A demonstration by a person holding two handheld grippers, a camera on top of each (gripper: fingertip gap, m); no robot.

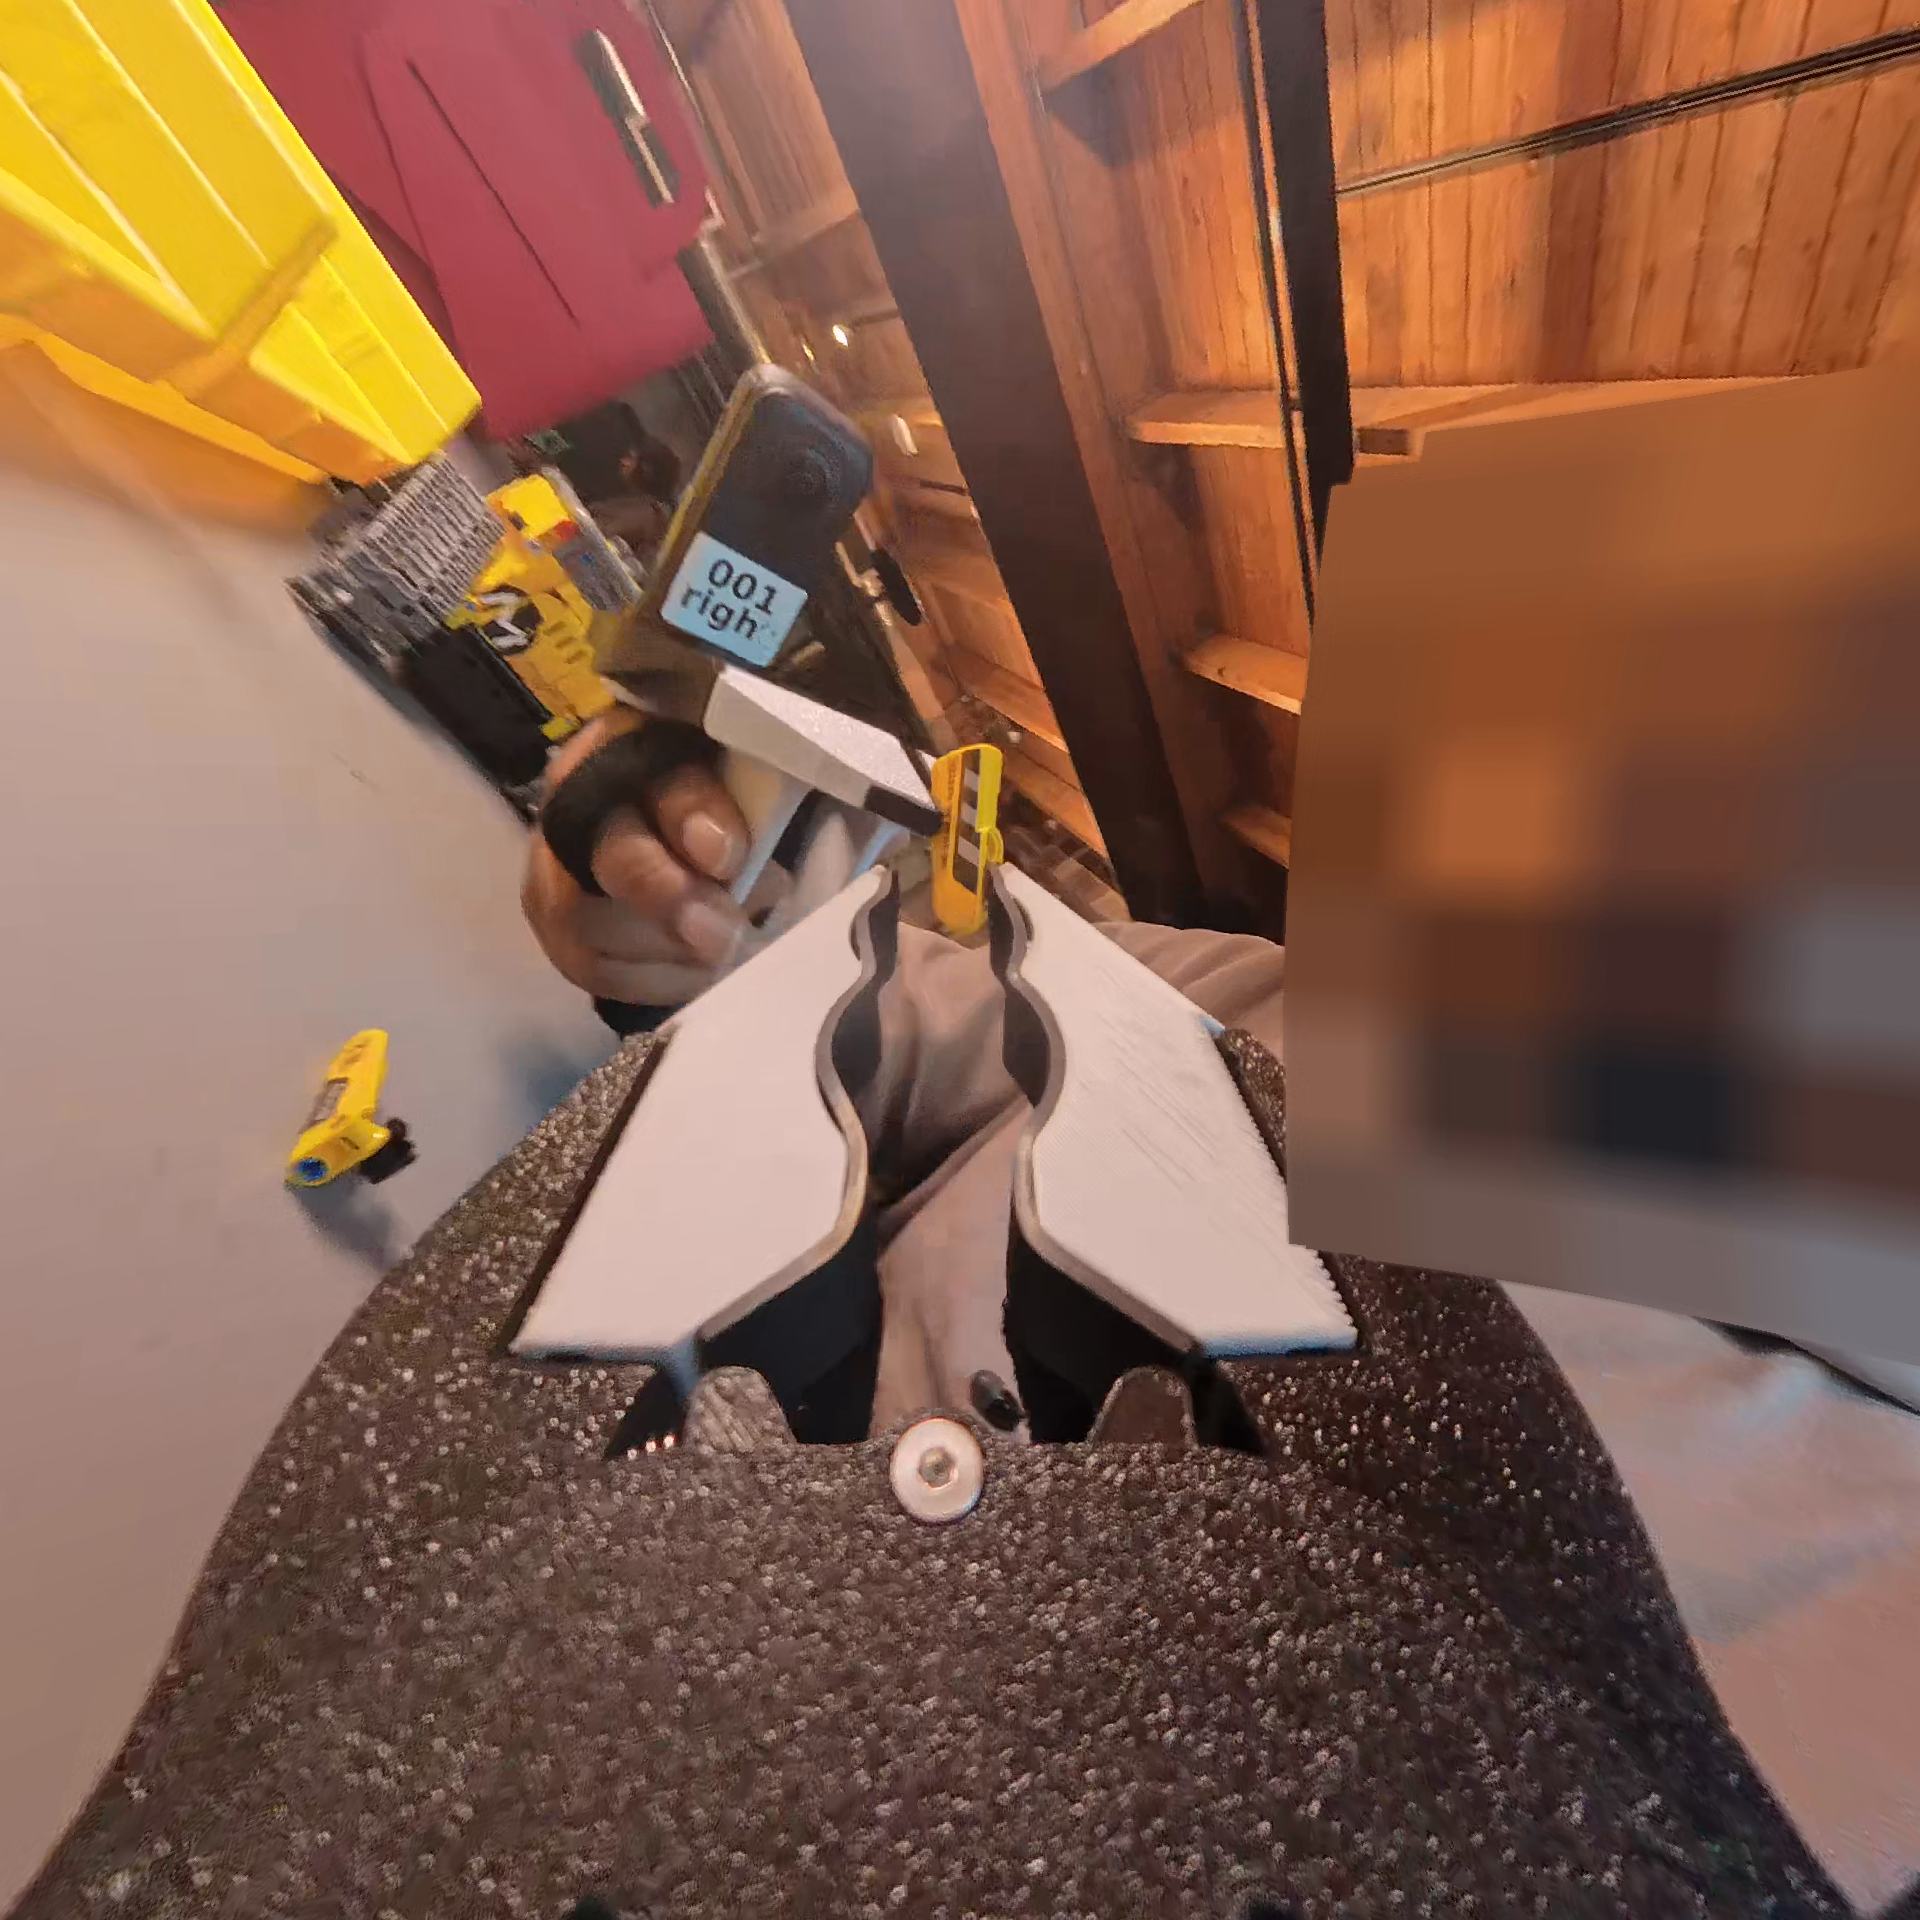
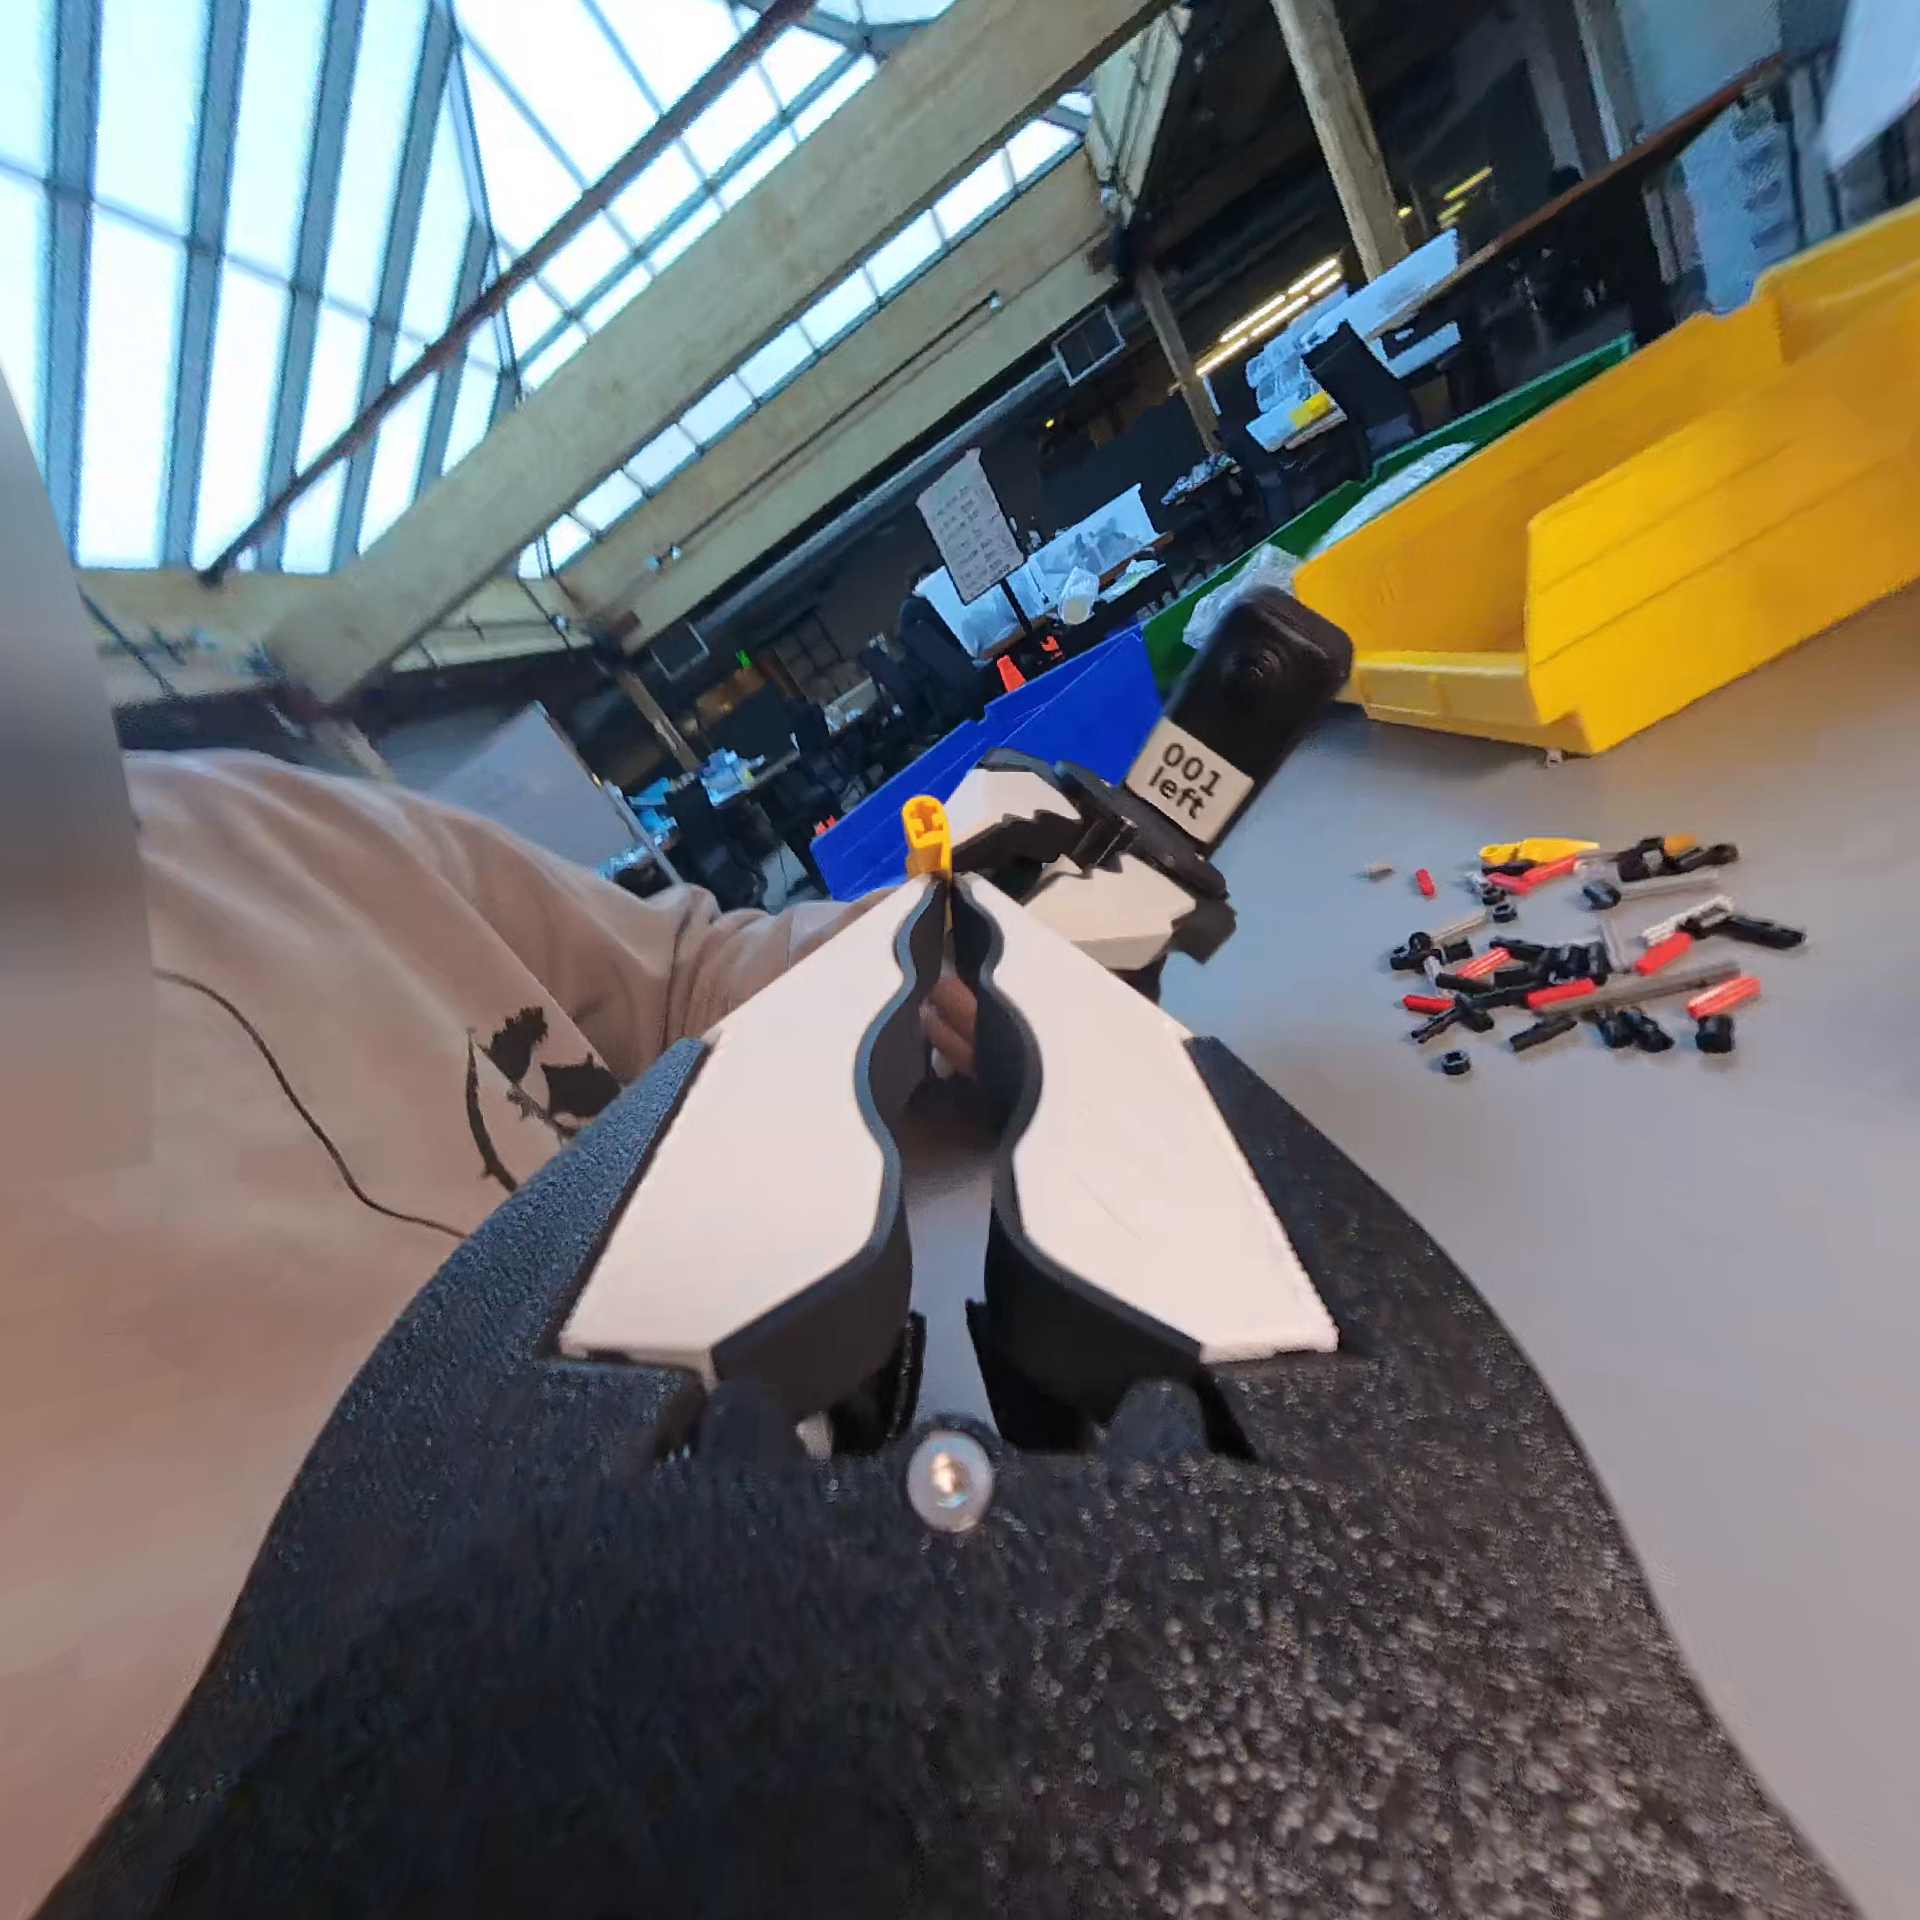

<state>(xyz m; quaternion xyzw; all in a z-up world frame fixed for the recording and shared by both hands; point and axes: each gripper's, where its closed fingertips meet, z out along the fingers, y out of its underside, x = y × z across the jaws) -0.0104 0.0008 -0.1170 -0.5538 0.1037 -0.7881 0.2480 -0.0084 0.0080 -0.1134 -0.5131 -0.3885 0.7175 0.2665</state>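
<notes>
My right gripper (image 2: 943, 896) is shut on a small yellow plastic piece (image 2: 925, 836) that sticks up past its tips, held in the air above the grey table. The left wrist view shows the same yellow piece (image 1: 964, 836) pinched at the tip of the right gripper (image 1: 920, 808), which a gloved hand holds. My left gripper (image 1: 945, 883) is open, its tips just below and on either side of that piece, not touching it. It also shows in the right wrist view (image 2: 1003, 862), close behind the piece.
A second yellow piece (image 1: 338, 1112) lies on the grey table (image 1: 156, 831). A yellow and black built model (image 1: 520, 623) stands farther back. A pile of small black, red and grey parts (image 2: 1579, 956) lies to the right. Yellow bins (image 2: 1610, 582) and a blue bin (image 2: 1039, 748) stand behind. The tips of both grippers are at nearly the same place.
</notes>
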